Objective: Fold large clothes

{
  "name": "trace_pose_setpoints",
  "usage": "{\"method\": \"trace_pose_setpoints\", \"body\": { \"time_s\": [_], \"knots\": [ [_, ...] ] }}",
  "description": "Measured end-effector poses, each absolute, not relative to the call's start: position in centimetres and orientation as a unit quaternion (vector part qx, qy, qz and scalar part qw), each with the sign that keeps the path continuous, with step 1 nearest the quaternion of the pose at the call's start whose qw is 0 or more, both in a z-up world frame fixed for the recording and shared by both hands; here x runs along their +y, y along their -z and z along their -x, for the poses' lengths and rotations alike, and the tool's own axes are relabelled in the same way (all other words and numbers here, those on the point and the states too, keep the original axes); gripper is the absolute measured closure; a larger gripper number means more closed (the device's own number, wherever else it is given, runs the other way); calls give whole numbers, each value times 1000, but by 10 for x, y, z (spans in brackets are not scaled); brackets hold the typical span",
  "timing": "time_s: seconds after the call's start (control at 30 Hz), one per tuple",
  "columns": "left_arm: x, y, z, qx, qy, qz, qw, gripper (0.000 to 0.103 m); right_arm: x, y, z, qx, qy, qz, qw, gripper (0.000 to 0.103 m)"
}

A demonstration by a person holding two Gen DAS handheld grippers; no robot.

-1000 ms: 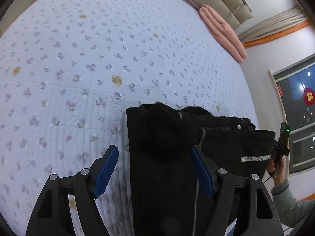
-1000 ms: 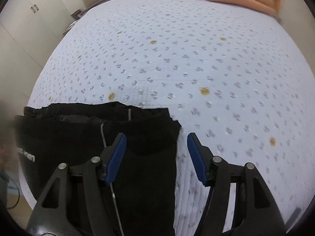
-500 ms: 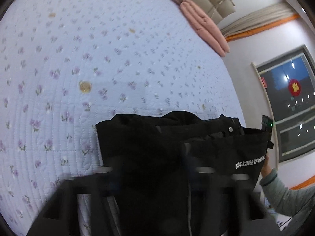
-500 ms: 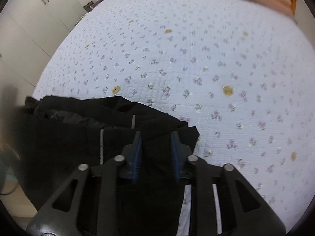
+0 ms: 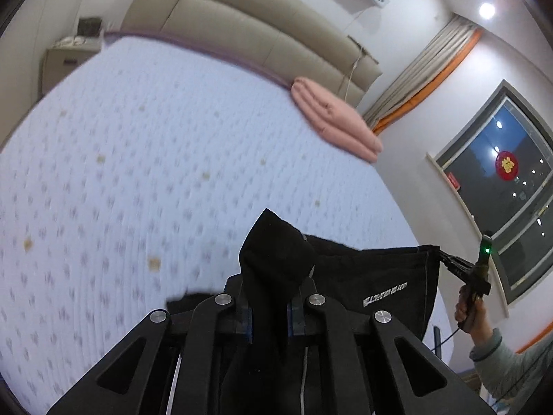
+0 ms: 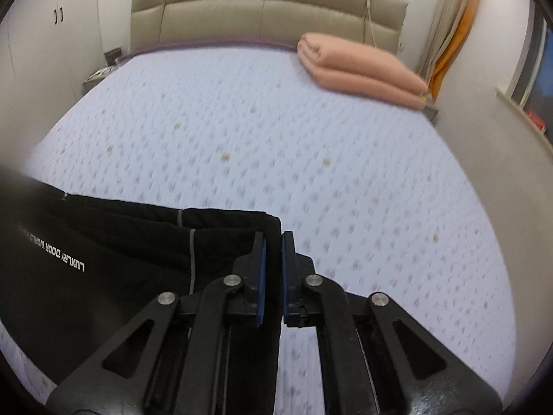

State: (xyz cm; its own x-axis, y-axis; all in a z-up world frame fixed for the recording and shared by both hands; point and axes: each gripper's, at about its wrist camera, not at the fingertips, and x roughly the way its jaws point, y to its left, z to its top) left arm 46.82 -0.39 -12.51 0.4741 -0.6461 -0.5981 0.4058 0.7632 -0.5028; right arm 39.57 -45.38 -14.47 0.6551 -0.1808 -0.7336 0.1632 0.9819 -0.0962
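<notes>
You've got the black garment pinched at two points and hanging above the bed, its lower part trailing toward the near edge of the quilt. Your left gripper is closing on a thick bunch of fabric that pokes up past the blue pads; the jaws are nearly together with the cloth wadded between them. Your right gripper is clamped tight on a thin edge at the garment's corner, with just a narrow strip of black cloth between the pads.

Here's the risk: that right-hand bite looks shallow. A heavy garment pulling on so little fabric could slide out, and the whole side would drop in a heap. Watch it as the weight comes on.

The left side has the opposite trouble. You've grabbed a lump, probably several layers at once, so any fold you lay down may carry a hidden crease or a twisted layer.

The cloth between your hands sags and isn't taut. Swing it forward like that and the printed panel could double under itself.

Also mind the far end: the pink folded blanket lies near the headboard, well clear for now.
</notes>
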Motion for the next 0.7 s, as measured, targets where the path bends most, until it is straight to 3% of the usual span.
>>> {"method": "trace_pose_setpoints", "body": {
  "time_s": [0.1,0.33,0.47,0.6,0.63,0.7],
  "knots": [
    [-13,145,-498,428,274,139,850,91,-454,157,-427,412,103,16,905,99],
    [-34,285,-542,562,186,107,799,90,-444,288,-490,536,79,23,840,99],
    [-27,297,-543,560,183,129,797,87,-435,312,-489,549,83,34,831,97],
    [-6,277,-549,549,172,156,803,61,-441,304,-494,552,86,24,829,95],
    [0,272,-549,545,170,162,805,55,-443,300,-493,554,87,17,828,90],
    [18,249,-543,528,162,171,816,53,-451,284,-489,555,91,-2,827,84]
  ]
}}
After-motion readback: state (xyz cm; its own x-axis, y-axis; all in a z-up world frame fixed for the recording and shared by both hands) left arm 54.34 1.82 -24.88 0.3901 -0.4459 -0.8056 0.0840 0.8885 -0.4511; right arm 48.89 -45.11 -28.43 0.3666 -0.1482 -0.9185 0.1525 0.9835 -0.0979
